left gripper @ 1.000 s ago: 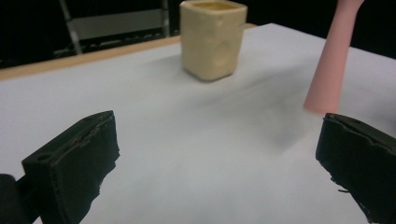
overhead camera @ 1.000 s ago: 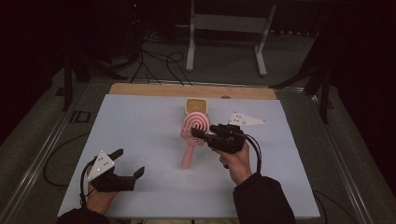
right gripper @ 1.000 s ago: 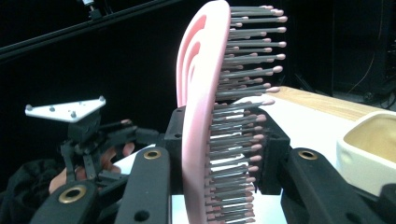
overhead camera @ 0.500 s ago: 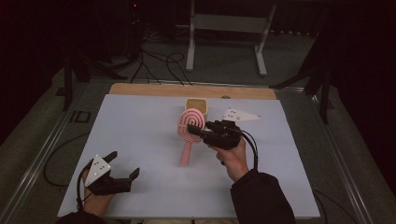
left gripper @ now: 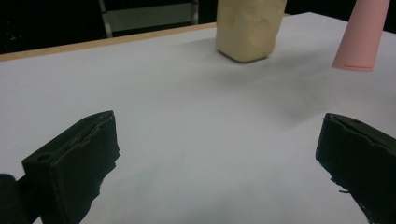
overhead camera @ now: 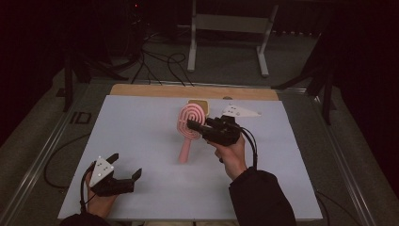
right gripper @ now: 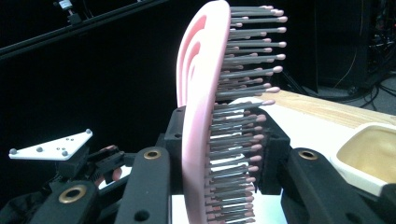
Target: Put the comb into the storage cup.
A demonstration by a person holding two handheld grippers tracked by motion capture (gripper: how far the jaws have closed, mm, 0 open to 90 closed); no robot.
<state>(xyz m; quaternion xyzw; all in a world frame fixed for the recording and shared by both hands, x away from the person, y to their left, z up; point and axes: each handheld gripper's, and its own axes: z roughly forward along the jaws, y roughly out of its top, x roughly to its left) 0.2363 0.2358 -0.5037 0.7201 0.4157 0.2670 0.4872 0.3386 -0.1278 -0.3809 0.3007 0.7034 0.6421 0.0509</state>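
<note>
While dark floor surrounds it, white table point(overhead camera: 141, 136) bears pink hairbrush point(overhead camera: 190, 123).

Table point(overhead camera: 141, 132): left half and near edge bare, free passage. Centre: pink hairbrush point(overhead camera: 190, 127) clamped in the right gripper point(overhead camera: 195, 126), with a cream block point(overhead camera: 198, 103) just behind it. Near-left corner: left gripper point(overhead camera: 123, 172), jaws apart, bare surface between them.
</note>
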